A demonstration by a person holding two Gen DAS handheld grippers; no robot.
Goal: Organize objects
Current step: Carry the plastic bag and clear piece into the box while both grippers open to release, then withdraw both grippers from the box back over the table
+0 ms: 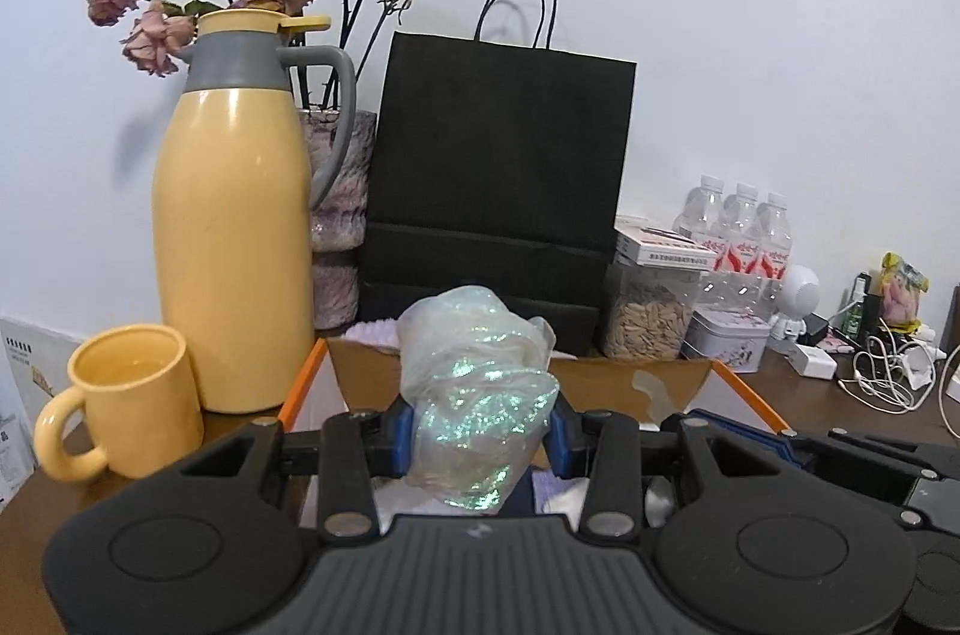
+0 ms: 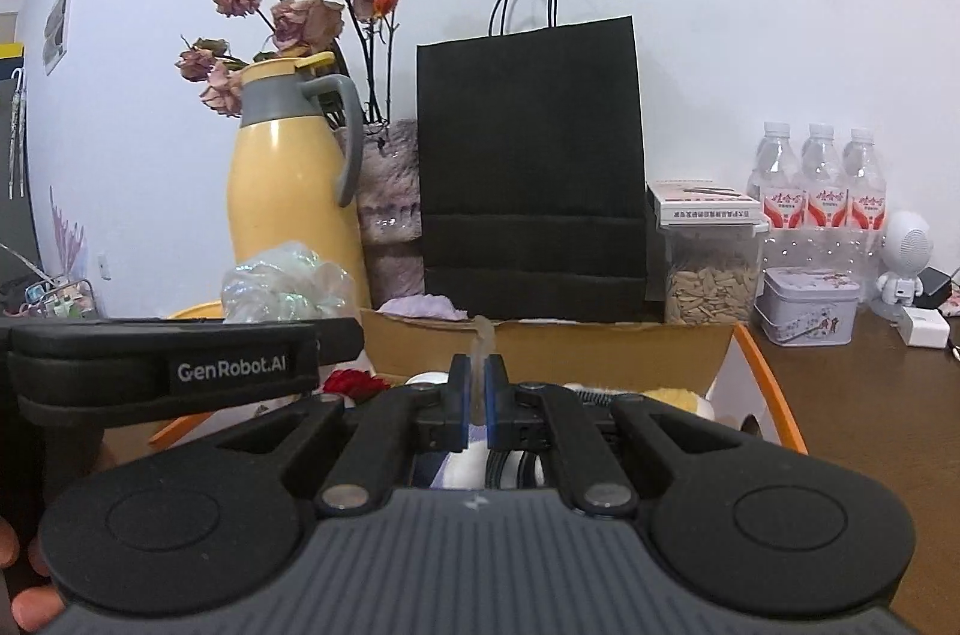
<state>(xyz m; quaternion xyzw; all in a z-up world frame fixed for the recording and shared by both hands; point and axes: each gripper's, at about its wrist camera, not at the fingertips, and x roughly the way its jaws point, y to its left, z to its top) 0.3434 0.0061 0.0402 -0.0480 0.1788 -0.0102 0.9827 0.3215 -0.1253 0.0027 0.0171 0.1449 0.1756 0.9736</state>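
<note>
My left gripper [image 1: 480, 431] is shut on a crumpled iridescent plastic wrapper [image 1: 474, 395] and holds it above an open cardboard box [image 1: 600, 377] with orange edges. The wrapper also shows in the right wrist view [image 2: 282, 287], above the left gripper's body. My right gripper [image 2: 478, 395] is shut on a thin translucent strip [image 2: 483, 335] that sticks up between its blue pads, over the same box [image 2: 600, 347]. Inside the box lie a red item [image 2: 354, 383], a purple cloth [image 2: 420, 306] and soft white things, mostly hidden.
Behind the box stand a yellow thermos [image 1: 234, 245], a yellow mug [image 1: 126, 401], a vase of dried roses [image 1: 342, 215], a black paper bag [image 1: 498, 191], a seed jar [image 1: 648, 317], a tin [image 1: 729, 341], water bottles [image 1: 744, 233], and cables [image 1: 888, 377] at right.
</note>
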